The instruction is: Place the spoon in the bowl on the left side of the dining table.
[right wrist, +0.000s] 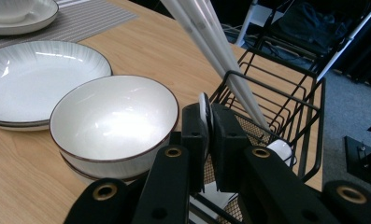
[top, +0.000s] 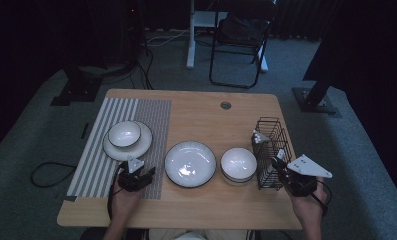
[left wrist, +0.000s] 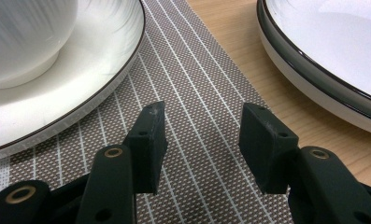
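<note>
The right gripper point(right wrist: 209, 135) pinches a thin, flat white spoon handle point(right wrist: 203, 109) at the near corner of the black wire basket point(right wrist: 286, 107), beside a round shiny bowl point(right wrist: 114, 122). The left gripper point(left wrist: 203, 140) is spread wide with nothing inside, over the woven striped mat point(left wrist: 192, 93).
</note>
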`<state>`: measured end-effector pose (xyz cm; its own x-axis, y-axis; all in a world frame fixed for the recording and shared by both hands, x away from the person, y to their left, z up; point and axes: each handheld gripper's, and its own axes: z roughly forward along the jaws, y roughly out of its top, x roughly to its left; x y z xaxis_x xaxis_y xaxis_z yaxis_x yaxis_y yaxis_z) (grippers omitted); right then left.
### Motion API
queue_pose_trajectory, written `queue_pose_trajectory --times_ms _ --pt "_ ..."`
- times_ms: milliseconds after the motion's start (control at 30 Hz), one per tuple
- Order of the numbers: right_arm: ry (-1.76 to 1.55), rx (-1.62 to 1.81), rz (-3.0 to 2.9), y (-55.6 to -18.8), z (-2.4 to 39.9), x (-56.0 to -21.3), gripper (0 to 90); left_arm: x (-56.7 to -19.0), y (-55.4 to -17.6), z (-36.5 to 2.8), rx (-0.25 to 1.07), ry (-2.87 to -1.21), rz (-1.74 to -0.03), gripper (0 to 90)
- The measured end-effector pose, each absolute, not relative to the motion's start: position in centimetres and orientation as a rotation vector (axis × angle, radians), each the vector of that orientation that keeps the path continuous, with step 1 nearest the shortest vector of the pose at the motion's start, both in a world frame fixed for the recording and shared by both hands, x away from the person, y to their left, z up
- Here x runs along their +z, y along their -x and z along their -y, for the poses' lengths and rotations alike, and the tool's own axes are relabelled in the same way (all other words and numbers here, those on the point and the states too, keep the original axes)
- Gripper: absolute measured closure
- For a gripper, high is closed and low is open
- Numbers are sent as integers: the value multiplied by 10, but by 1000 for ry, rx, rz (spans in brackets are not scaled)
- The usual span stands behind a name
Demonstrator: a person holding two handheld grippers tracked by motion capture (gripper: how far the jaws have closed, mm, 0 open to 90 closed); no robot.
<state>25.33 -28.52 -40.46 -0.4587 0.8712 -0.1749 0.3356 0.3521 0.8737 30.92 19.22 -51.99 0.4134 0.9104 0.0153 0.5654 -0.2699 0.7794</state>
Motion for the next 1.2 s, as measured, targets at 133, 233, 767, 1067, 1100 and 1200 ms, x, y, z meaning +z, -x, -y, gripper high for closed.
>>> queue_pose_trajectory --times_ms 133,233,767,1067,1100,1200 --pt "-1038 1056 -1956 -254 286 -400 847 -520 -309 -192 617 -1960 -1252 524" --pt "-1032 1053 -1950 -253 286 -397 847 -520 -309 -192 617 -1959 -1253 524" --pt "-1001 1096 -1961 -258 296 -377 847 -520 -310 -193 605 -1959 -1263 520" --pt "-970 1110 -1951 -255 298 -362 847 -520 -311 -193 602 -1962 -1265 516" --pt "-967 1110 -1947 -255 298 -360 847 -520 -311 -193 601 -1962 -1268 510" --pt "-949 1106 -1943 -253 296 -354 847 -520 -311 -193 595 -1956 -1280 507"
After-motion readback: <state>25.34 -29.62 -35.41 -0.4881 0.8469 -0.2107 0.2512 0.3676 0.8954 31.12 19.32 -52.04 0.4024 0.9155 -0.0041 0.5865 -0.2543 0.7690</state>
